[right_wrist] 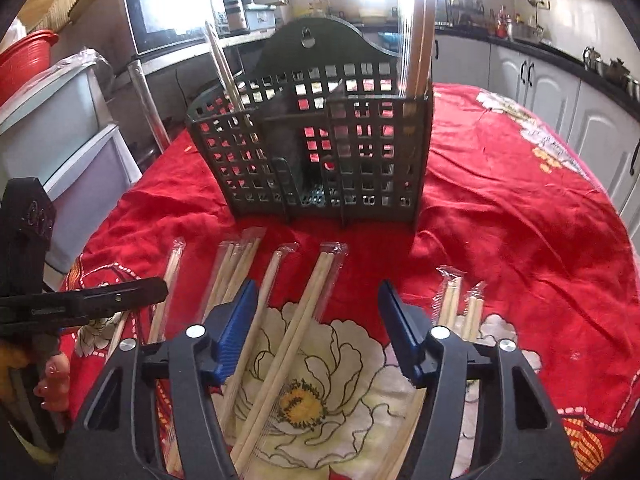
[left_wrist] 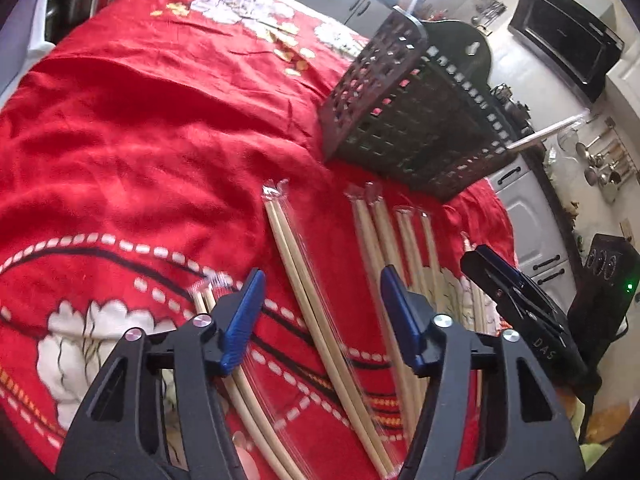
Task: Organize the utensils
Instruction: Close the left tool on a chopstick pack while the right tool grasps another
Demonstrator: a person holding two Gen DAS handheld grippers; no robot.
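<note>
Hovering over wrapped chopsticks (right_wrist: 308, 320) on the red cloth (right_wrist: 500, 220), my right claw (right_wrist: 316, 320) and left claw (left_wrist: 322, 308) both gape empty; the rack (right_wrist: 316, 152) stands just beyond.

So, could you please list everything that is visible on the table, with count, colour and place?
Dark perforated plastic utensil holder: one, upright, far middle of the table.
Wrapped chopsticks standing in the holder: two packs, pale wood, right and left compartments.
Wrapped wooden chopstick packs: about seven, pale, lying in front of the holder.
Red floral tablecloth: one, covers the table.
Left claw: open, empty, above the packs.
Right claw: open, empty, above the packs.
</note>
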